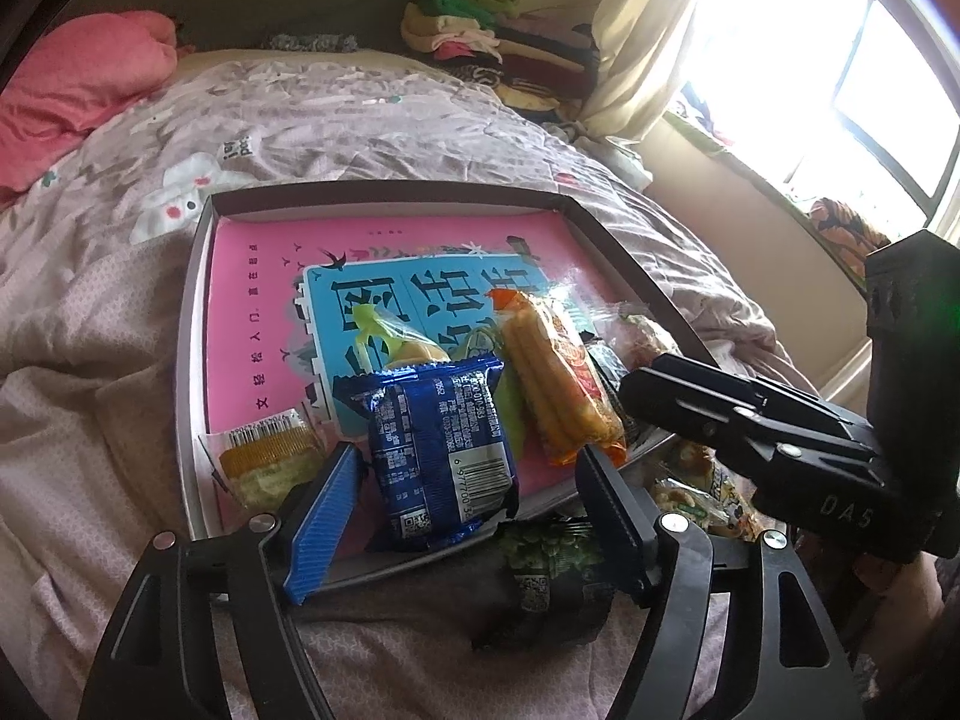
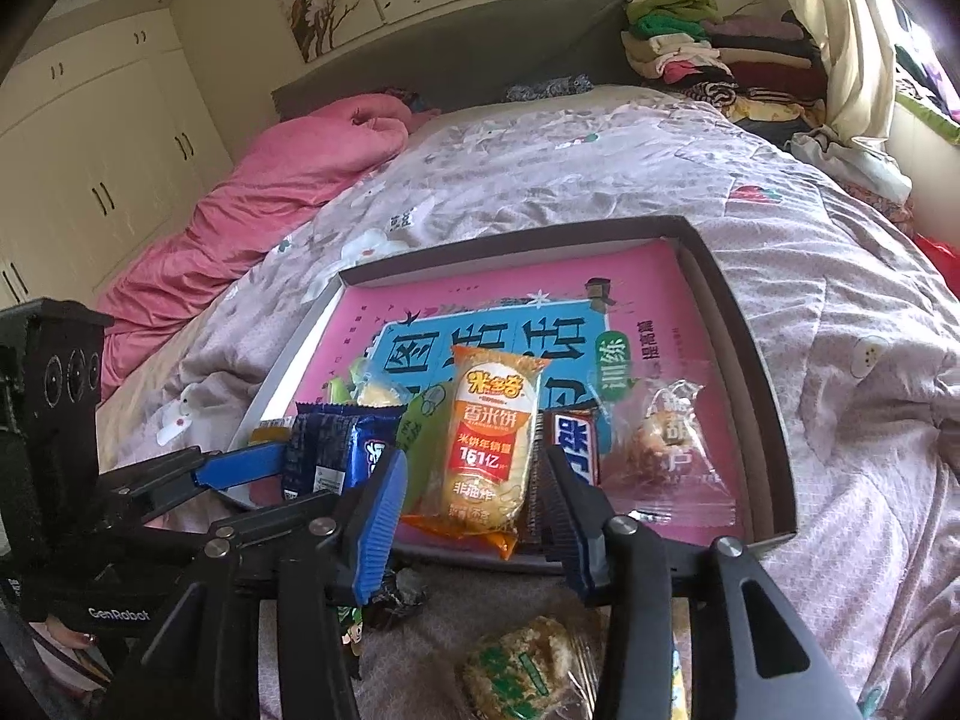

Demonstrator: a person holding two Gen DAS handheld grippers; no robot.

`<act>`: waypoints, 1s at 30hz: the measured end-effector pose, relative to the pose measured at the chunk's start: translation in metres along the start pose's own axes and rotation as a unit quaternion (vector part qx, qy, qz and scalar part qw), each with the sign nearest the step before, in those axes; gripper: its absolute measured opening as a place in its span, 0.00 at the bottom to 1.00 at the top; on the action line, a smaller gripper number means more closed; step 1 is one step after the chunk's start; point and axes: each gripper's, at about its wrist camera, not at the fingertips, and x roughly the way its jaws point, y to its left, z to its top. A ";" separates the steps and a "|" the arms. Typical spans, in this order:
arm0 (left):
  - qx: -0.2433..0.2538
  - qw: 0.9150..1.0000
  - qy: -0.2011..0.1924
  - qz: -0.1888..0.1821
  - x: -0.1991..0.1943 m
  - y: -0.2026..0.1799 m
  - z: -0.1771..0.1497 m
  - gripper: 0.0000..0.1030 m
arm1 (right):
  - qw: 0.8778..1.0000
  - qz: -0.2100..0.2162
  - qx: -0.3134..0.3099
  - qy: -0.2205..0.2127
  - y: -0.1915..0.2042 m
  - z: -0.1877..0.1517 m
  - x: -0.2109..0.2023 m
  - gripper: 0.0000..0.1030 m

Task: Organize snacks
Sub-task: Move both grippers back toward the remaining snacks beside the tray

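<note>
A shallow box [image 1: 192, 312] with a pink and blue printed floor lies on the bed; it also shows in the right wrist view [image 2: 744, 324]. Several snacks lie at its near end. My left gripper [image 1: 471, 480] is open, its fingers on either side of a blue packet [image 1: 438, 450], not closed on it. My right gripper [image 2: 474, 492] is open just in front of an orange rice-cracker pack [image 2: 486, 450], which also shows in the left wrist view [image 1: 558, 378]. A dark bar [image 2: 573, 444] and a clear packet [image 2: 666, 450] lie right of it.
A green pea packet [image 1: 546, 576] and other snacks [image 1: 702, 492] lie on the quilt before the box. A round rice cake [image 2: 522, 666] lies below my right gripper. A pink duvet [image 2: 288, 180] and folded clothes [image 2: 708, 54] lie at the bed's head.
</note>
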 end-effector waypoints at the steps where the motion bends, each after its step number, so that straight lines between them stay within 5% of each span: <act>1: 0.001 1.000 -0.001 0.000 0.000 0.000 0.001 0.73 | 1.000 0.000 0.002 -0.002 -0.001 0.000 -0.002 0.46; 30: 0.003 0.999 -0.034 0.014 -0.029 0.001 0.005 0.78 | 0.999 -0.018 0.014 -0.040 -0.009 0.006 -0.030 0.60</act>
